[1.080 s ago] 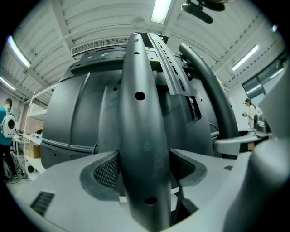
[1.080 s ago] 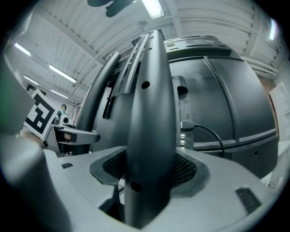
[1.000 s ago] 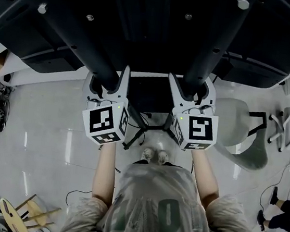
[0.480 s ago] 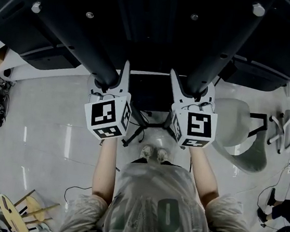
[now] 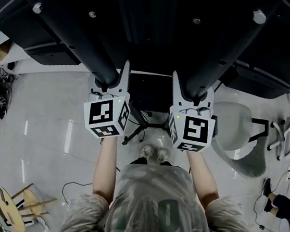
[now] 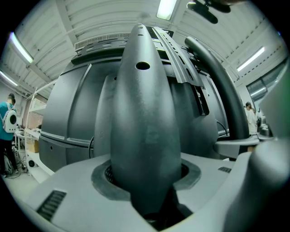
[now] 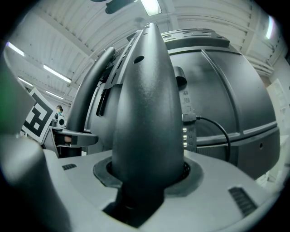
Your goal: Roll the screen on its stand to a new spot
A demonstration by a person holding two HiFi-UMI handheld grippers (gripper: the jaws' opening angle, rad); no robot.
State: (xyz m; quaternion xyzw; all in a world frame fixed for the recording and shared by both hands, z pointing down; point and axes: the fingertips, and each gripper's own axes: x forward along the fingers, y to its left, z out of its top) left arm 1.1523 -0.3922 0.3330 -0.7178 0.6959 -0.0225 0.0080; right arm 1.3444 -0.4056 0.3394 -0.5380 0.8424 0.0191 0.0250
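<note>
Only just closing, my left hand-held gripper point(image 5: 110, 81) and right hand-held gripper point(image 5: 192, 92) clamp the smooth uprights point(image 6: 145, 136), so an uneven push may slip them or swing the screen point(image 5: 157, 14) into the chair point(image 5: 237, 134) at two o'clock.

I've got L claw point(image 5: 108, 82) and R claw point(image 5: 192, 92) pointing fwd, each w/ a dark stand post between its fingers: left post point(image 5: 84, 53), right post point(image 5: 220, 59). Both sets of jaws have just been closing on them. Screen back point(image 5: 157, 14) is ahead of the claws, grey chair point(image 5: 237, 134) right of R claw, shoes point(image 5: 154, 154) behind and between the claws.
</note>
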